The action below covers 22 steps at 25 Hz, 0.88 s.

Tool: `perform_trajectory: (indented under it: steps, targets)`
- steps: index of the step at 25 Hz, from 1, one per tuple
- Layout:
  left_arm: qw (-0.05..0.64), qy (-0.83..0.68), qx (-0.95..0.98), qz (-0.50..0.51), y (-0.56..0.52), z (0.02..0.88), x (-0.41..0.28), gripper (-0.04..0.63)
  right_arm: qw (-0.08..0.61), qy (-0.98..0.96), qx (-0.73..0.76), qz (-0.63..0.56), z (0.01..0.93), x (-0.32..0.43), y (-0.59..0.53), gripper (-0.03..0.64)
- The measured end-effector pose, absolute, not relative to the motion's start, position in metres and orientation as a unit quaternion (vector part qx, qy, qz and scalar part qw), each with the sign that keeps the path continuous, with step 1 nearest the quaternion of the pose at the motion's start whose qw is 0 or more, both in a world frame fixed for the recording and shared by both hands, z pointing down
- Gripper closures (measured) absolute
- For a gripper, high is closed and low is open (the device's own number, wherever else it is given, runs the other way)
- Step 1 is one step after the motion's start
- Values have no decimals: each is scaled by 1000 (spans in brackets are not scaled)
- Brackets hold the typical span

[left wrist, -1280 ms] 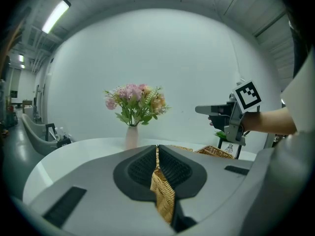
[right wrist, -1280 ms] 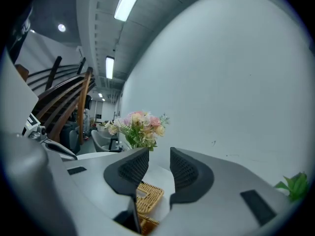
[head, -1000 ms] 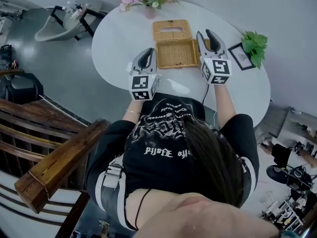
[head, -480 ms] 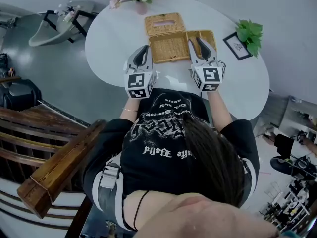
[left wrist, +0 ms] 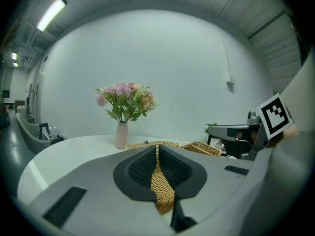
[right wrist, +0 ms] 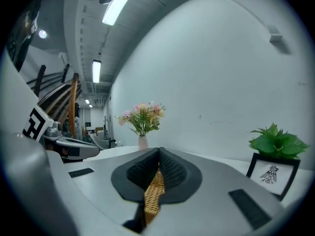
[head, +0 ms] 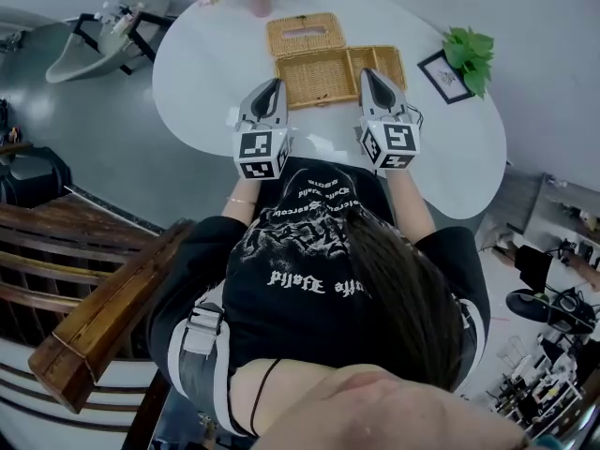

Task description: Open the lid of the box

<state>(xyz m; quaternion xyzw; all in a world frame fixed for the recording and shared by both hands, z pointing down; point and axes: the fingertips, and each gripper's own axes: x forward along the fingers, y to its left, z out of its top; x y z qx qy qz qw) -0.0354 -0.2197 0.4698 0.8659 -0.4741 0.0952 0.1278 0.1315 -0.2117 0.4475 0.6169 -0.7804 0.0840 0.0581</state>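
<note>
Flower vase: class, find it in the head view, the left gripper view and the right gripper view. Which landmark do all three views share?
Head view: the flower vase stands at the top edge, left of centre, on the table's far side.
Left gripper view: left of centre, at mid-height.
Right gripper view: slightly left of centre, small.
Shared landmark: the wicker box, which shows below the vase in all three.

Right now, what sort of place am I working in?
Probably a staged showroom or studio: a white table carrying a vase of flowers and a framed picture, with a wooden handrail nearby.
</note>
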Motion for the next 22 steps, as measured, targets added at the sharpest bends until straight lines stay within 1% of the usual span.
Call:
perform_trajectory:
  steps: [2,8,17,22]
  targets:
    - [126,-471,868,95,-220,469,-33,561,57,-780,617,89,448,130,-214,591]
    - [129,-467,870,97,-221,469,-33,561,83,-780,615,74,449,124,-215,591]
    - [140,-463,870,94,-224,477,-34,561,88,-771,626,76,456,127,-211,591]
    - [142,-458,873,90,-223,482,-33,561,102,-767,629,75,463,129,-209,592]
